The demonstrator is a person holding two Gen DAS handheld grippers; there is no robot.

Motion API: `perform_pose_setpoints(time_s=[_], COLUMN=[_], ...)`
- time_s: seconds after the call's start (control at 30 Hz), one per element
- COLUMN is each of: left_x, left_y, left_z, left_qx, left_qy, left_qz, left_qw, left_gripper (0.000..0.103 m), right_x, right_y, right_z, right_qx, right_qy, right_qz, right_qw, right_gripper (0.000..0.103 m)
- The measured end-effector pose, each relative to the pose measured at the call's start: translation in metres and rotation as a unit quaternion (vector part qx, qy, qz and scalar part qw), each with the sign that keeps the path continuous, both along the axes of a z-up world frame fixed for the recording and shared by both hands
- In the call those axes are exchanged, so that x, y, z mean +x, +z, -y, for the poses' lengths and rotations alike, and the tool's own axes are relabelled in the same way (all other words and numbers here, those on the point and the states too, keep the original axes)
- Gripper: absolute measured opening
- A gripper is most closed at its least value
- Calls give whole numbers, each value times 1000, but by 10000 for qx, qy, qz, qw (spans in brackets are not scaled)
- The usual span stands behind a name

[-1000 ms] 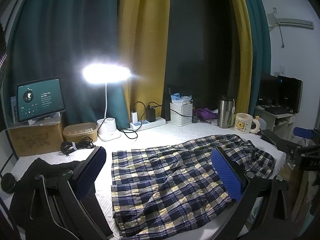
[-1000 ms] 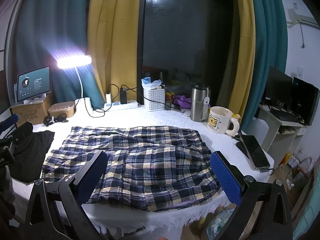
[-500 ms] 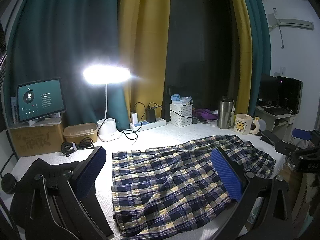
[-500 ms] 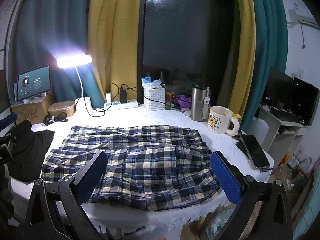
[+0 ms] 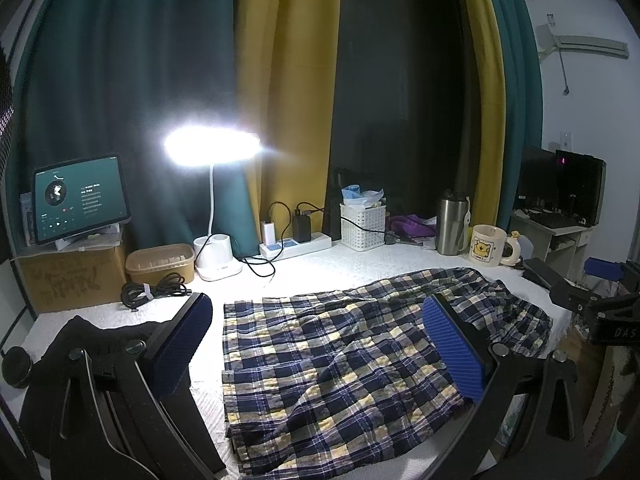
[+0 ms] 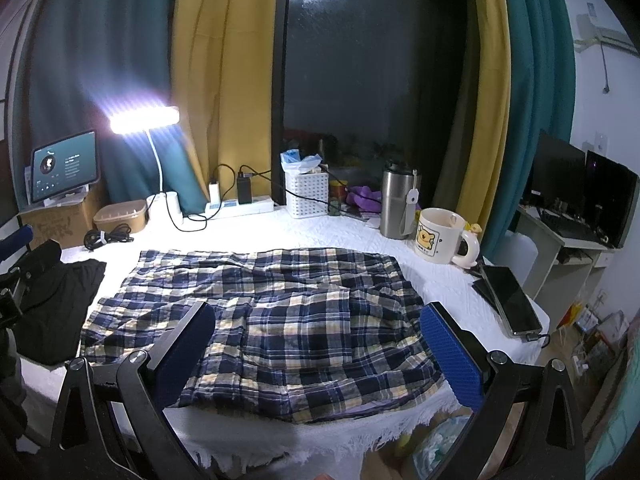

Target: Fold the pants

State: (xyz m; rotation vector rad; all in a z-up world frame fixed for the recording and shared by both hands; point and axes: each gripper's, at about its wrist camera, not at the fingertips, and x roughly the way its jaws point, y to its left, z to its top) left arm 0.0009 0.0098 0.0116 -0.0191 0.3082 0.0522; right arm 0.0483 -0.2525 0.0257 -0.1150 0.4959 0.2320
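Note:
Blue, white and yellow plaid pants [image 5: 340, 356] [image 6: 280, 320] lie spread flat on a white-covered table [image 5: 332, 268] [image 6: 340, 232]. My left gripper [image 5: 316, 340] hovers above the pants' left end, wide open, nothing between its blue pads [image 5: 452, 352]. My right gripper [image 6: 316, 344] is held above the pants' front right part, also wide open and empty. The right gripper's tool shows at the right edge of the left wrist view, and the left gripper's tool at the left edge of the right wrist view.
A black garment [image 5: 92, 336] [image 6: 60, 304] lies left of the pants. At the back stand a lit desk lamp [image 5: 212, 148], tablet [image 5: 80, 196], power strip [image 5: 296, 244], white basket [image 5: 362, 226], steel tumbler [image 6: 398, 204] and bear mug [image 6: 440, 236]. A phone [image 6: 510, 300] lies right.
Both views have shifted only slightly. The pants lie as before and both grippers stay open.

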Motion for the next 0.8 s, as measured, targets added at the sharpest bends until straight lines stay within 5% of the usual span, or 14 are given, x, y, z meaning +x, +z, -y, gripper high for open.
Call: perform_pose_setpoints(time_s=[0.8], left_x=[121], left_y=[-27], left_z=[-27], left_qx=[12], left_qy=[209], left_qz=[-918], left_qw=[9956], left_gripper=[103], right_x=[139], right_y=[-39], right_z=[12], right_qx=[-190], right_qy=[-188], right_qz=[-862], right_qw=[9959], right_gripper=[103])
